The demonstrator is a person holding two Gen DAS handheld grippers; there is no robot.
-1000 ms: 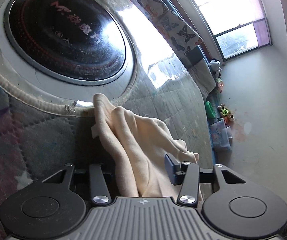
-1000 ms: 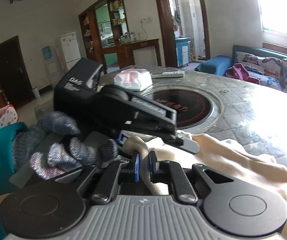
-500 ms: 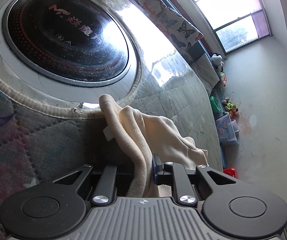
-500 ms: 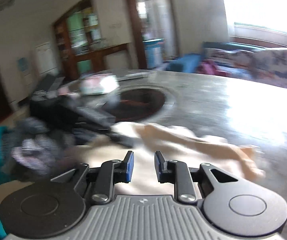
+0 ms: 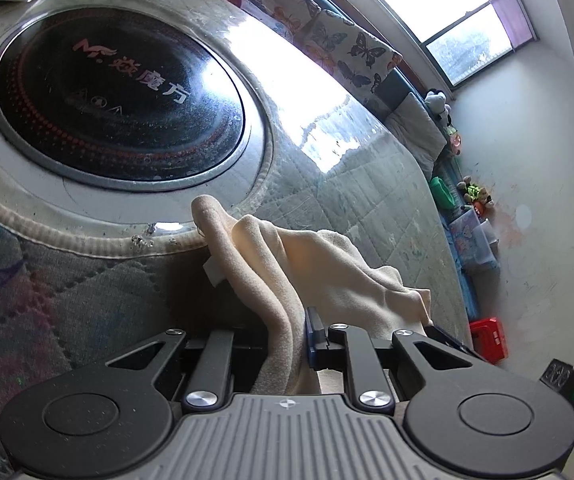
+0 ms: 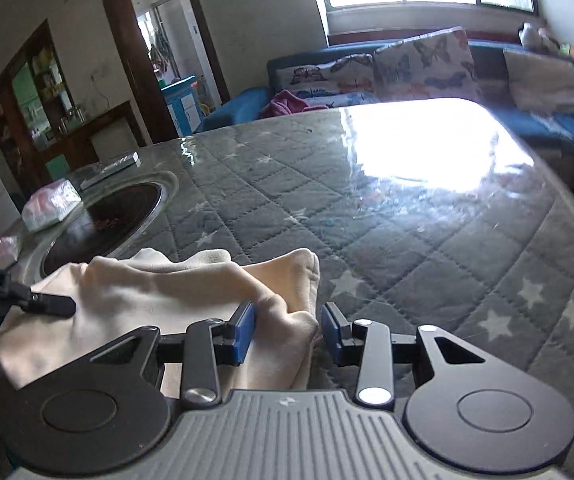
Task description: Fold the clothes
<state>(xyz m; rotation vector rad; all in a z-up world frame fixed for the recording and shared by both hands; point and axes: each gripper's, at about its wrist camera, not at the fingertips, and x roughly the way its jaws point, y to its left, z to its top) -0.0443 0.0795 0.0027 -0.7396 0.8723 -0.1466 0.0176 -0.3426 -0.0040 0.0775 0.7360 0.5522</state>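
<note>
The cloth [image 6: 159, 292] lies on the table [image 6: 407, 232] beside the cooktop [image 6: 103, 224].

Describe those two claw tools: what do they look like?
Both grippers, left and right, are matte black, with a ribbed grey plate, two round discs, silver screws and blue pads on the fingers.

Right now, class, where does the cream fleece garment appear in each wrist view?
Left wrist: cream fleece garment at lower centre, rising from the jaws.
Right wrist: lower left, bunched between the open jaws.
Shared landmark: round black glass cooktop set in the table.
</note>
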